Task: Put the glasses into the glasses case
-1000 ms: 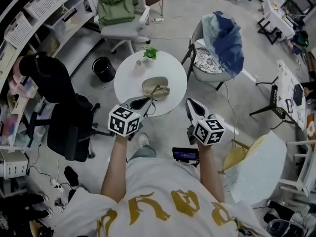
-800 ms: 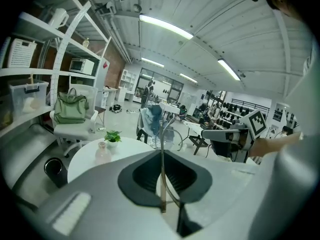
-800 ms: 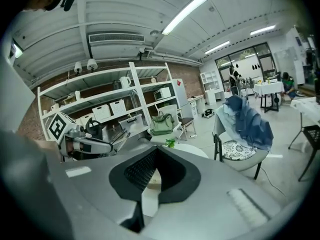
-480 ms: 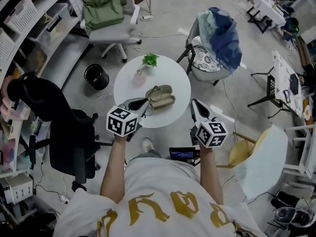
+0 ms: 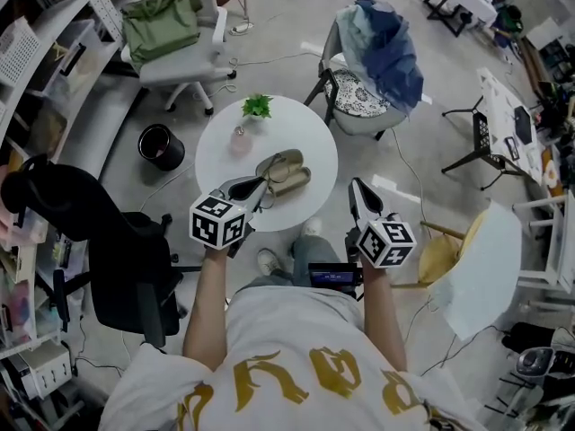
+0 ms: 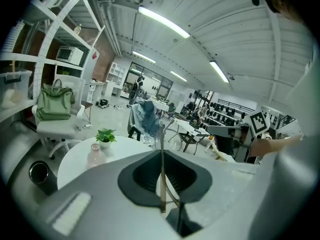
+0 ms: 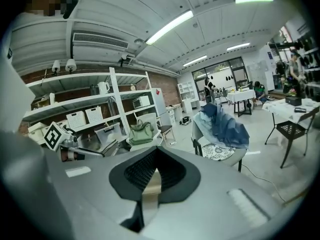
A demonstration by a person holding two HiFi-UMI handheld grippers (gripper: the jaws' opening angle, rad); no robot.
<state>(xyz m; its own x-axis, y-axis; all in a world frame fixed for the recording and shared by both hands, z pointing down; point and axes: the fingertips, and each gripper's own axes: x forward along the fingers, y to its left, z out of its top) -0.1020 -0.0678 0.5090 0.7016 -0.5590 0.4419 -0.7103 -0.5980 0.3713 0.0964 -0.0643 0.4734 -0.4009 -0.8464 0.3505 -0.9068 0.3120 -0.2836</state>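
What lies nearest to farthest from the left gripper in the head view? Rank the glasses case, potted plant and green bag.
1. Glasses case, just ahead of the left gripper holding the glasses.
2. Potted plant, at the table's far edge.
3. Green bag, on the chair beyond.

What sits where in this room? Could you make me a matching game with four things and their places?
Things:
1. glasses
2. potted plant
3. green bag
4. blue cloth

Places:
A. on the white office chair
B. draped over the patterned-seat chair
C. clamped in the left gripper
D. on the round table, far side

Pairs: 1-C, 2-D, 3-A, 4-B.
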